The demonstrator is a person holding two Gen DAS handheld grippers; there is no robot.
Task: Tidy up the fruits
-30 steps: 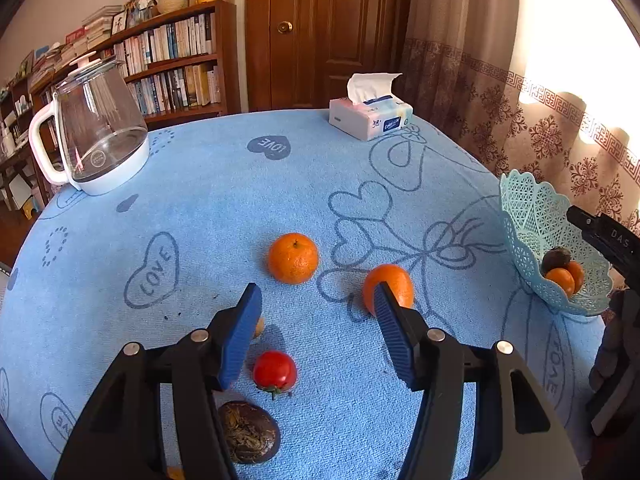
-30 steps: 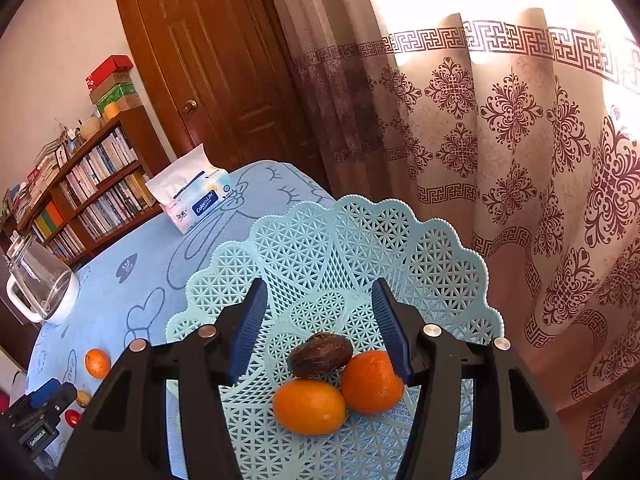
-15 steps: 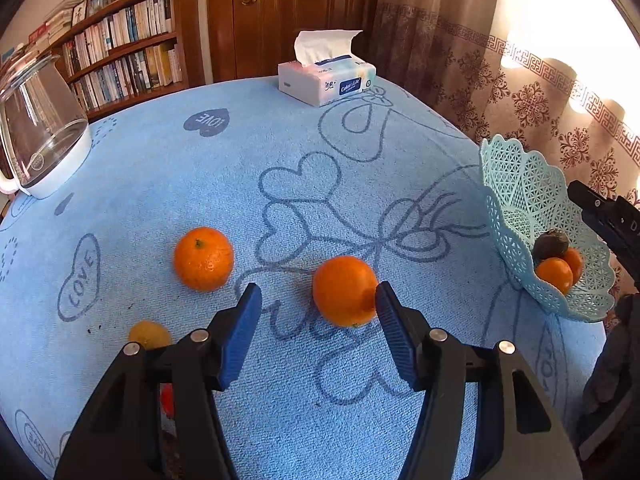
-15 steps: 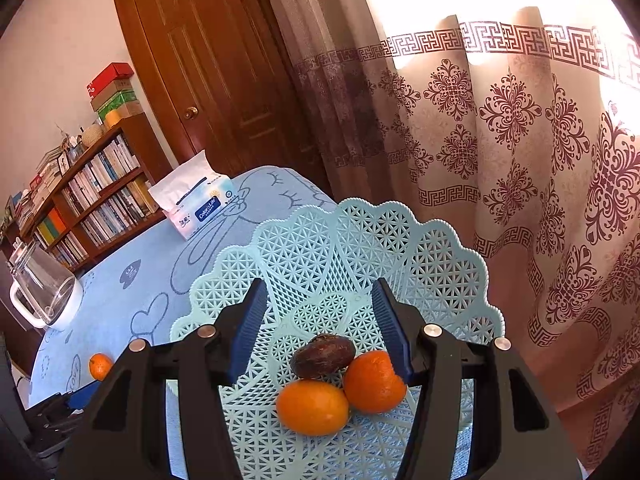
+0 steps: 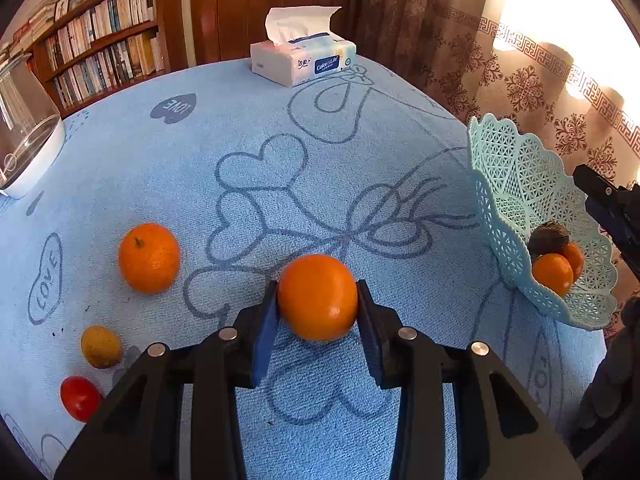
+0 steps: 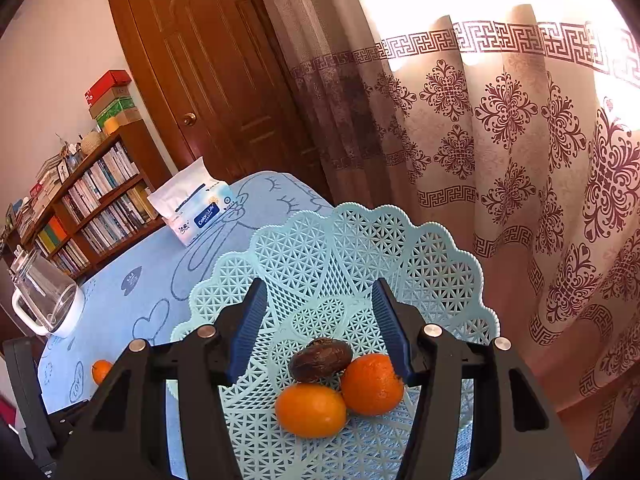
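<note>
My left gripper (image 5: 317, 286) has its jaws closing, and both blue pads touch the sides of an orange (image 5: 317, 298) that rests on the blue tablecloth. Left of it lie a second orange (image 5: 149, 258), a small yellow-brown fruit (image 5: 101, 347) and a red tomato (image 5: 80, 398). The pale-blue lattice basket (image 5: 516, 184) stands at the table's right edge. My right gripper (image 6: 320, 320) hovers open over the basket (image 6: 320, 240), nothing between its fingers. Below it lie a dark fruit (image 6: 320, 359) and two oranges (image 6: 310, 410).
A tissue box (image 5: 303, 62) sits at the far edge of the table and a glass kettle (image 5: 24, 140) at the far left. A bookshelf (image 5: 104, 44) and a wooden door stand behind. A patterned curtain (image 6: 500, 140) hangs close behind the basket.
My left gripper moved forward and to the right until the orange sat between its fingers, then its jaws narrowed onto it. The right gripper stayed over the basket.
</note>
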